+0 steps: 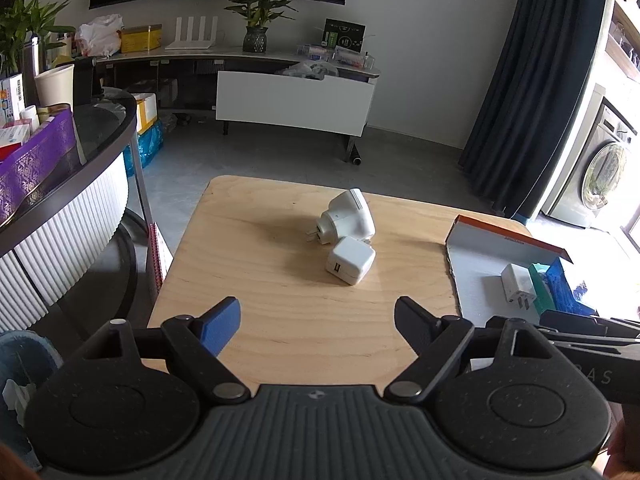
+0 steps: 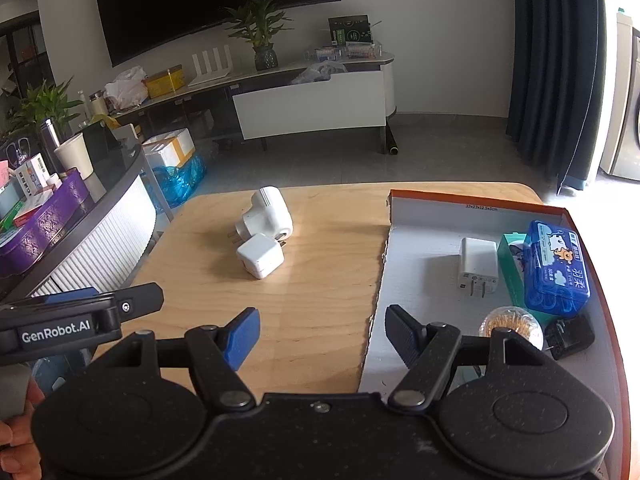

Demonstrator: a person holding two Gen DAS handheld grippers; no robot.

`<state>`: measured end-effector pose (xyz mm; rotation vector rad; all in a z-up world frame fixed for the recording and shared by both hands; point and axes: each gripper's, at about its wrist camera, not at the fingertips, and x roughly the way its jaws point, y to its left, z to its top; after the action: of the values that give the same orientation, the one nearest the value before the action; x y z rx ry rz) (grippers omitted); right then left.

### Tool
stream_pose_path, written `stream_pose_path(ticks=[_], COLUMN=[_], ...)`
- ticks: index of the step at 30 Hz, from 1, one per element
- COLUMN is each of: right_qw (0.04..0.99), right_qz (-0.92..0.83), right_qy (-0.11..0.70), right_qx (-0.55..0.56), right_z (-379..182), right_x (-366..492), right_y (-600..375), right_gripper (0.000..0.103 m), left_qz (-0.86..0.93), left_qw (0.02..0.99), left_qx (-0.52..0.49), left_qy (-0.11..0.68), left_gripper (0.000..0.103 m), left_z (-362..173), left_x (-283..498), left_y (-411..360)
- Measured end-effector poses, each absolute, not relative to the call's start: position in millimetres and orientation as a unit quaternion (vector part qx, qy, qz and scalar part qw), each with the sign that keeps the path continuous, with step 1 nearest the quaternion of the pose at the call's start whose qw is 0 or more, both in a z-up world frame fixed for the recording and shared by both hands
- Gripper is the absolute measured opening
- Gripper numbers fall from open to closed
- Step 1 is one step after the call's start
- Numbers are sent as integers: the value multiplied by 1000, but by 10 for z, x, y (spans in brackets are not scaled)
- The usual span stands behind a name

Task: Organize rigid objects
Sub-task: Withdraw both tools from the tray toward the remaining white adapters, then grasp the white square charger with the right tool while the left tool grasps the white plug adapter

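Two white plugs lie touching in the middle of the wooden table (image 1: 260, 280): a rounded plug adapter (image 1: 348, 216) (image 2: 268, 212) and, nearer to me, a square USB charger (image 1: 351, 260) (image 2: 260, 256). My left gripper (image 1: 318, 320) hangs open short of them with nothing between its fingers. My right gripper (image 2: 322, 336) is open and empty too, over the left edge of an orange-rimmed box (image 2: 472, 200) (image 1: 500, 236). In that box lie a white charger (image 2: 478, 266) (image 1: 518, 286), a blue case (image 2: 558, 266), a green box (image 2: 510, 264), a round clear jar (image 2: 508, 324) and a black adapter (image 2: 570, 336).
A dark round counter (image 1: 104, 128) with a purple box (image 1: 36, 160) and a paper cup (image 1: 54, 84) stands left of the table. Beyond the far edge there is grey floor, then a TV bench (image 1: 296, 100) with a plant. The two grippers hang side by side.
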<state>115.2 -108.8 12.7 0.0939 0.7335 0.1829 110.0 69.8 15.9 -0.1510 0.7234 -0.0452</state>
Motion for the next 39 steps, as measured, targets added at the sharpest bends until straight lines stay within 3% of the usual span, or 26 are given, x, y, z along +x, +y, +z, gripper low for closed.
stream_pose_path(ticks=[36,37,38,39], right_qw=[918,919,921,923], right_qz=[86,84,77,74], right_qy=[383,380,378,375], right_qx=[66,62,55,47], right_z=[-704,-711,-713,-713], right_x=[2565,2576,2583,2565], right_y=[-147,-132,-115,-103], right_gripper=[83,80,65,65], left_qz=[13,12,10,8], left_qw=[932,932,932,931], left_qx=[-90,-91,-91,-91], left_qy=[350,351,351,352], left_gripper=[91,91,91,91], left_z=[-58,-69,-76,-83], left_x=[1628,1638,1640,1652], left_y=[1324,1321,1315,1306])
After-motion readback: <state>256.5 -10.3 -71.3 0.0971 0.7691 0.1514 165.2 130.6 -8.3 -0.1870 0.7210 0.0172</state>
